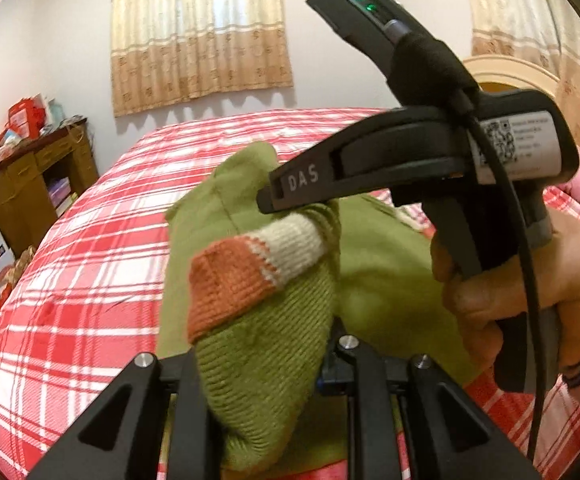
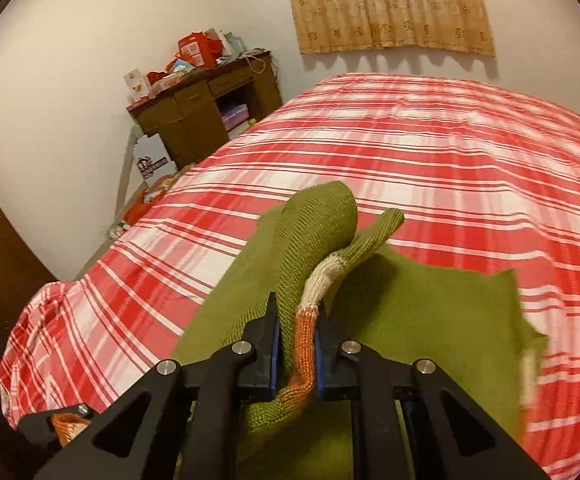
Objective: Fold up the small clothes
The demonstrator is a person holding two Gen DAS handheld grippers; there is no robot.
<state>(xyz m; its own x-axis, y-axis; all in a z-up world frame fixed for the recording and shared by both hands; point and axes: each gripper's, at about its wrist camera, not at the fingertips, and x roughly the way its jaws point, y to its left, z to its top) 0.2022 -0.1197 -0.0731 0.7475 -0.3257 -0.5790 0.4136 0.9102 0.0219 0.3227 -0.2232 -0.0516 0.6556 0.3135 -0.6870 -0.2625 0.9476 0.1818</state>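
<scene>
The green knit sweater is small, ribbed, and bunched up over the red plaid bed, part of it lifted off the cover. We see one sleeve ending in a cream band and an orange cuff. Our right tool is clamped on that cuff, the striped end pinched upright between its blue-lined jaws, with green fabric spreading ahead and to the right of it. Our left tool is closed on a thick fold of green knit, and the cuffed sleeve drapes just ahead of it. A wooden counter stands far off to the left.
</scene>
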